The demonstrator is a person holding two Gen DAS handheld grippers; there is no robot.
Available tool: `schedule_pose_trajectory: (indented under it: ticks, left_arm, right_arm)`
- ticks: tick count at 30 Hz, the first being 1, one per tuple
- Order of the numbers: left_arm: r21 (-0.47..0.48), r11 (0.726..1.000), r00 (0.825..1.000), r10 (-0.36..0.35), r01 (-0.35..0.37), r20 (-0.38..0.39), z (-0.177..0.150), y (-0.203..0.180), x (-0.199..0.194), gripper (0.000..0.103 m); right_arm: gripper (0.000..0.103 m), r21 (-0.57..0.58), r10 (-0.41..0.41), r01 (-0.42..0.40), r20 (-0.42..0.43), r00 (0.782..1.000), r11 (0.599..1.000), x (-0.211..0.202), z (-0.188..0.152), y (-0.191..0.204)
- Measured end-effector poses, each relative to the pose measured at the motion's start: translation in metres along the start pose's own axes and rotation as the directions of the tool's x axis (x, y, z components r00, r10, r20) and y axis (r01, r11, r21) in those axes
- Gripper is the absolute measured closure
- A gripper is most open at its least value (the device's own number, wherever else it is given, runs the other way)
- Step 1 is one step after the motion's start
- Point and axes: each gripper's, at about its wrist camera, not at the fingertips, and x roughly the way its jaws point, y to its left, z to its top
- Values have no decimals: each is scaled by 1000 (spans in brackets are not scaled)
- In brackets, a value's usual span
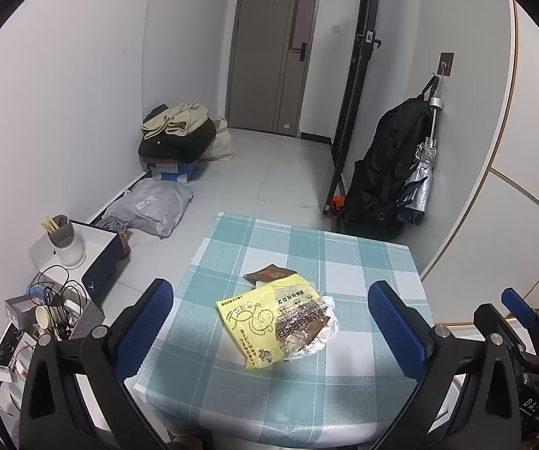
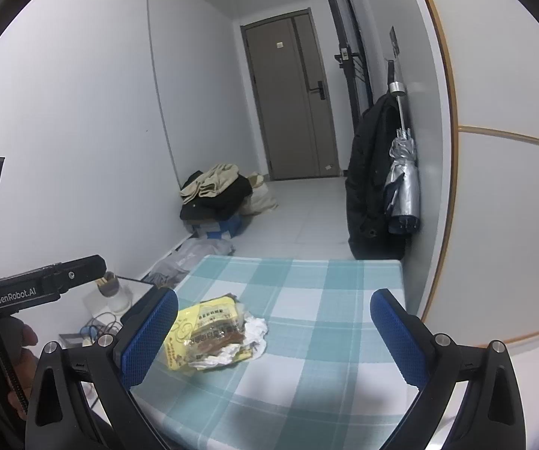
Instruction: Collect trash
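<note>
Both grippers' jaws gape empty; yellow wrapper [image 1: 265, 322] lies lengthwise toward the left gripper [image 1: 269, 322].

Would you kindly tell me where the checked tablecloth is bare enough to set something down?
Bare: the checked tablecloth right of and beyond the yellow wrapper pile, and its near edge. Crowded: the floor clutter left of the table.

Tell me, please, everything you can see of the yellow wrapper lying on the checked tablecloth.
The yellow wrapper is a crinkled, glossy plastic food bag with a cartoon drawing, dark print and a clear part showing brown. It lies flat near the middle of the checked tablecloth, over crumpled white paper, with a small brown packet at its far edge. Neither gripper touches it.
</note>
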Motion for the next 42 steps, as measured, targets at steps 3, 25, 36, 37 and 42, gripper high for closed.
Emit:
schedule_pose_trajectory:
  ticks: [3,25,36,37,42]
  left_arm:
    - [1,1000,1000,-1,1,-3,1,-1,1,1]
    - [-4,1000,1000,2,-2,-27,2,0,5,1]
    - [-9,1000,999,-8,8,-33,1,0,7,1]
    - [-11,1000,999,-9,8,-34,1,0,7,1]
    - [-14,1000,999,-17,16,-40,2,0,8,1]
  right_arm:
    - [0,1,-1,1,-2,1000,1000,0,0,-1]
    - [0,10,-5,5,4,1000,1000,-3,-1,-3]
    - [0,12,-6,5,6,1000,1000,-4,-1,-4]
    - [0,13,-5,5,6,1000,1000,-4,-1,-4]
    - [0,16,-6,6,5,1000,1000,-3,-1,-4]
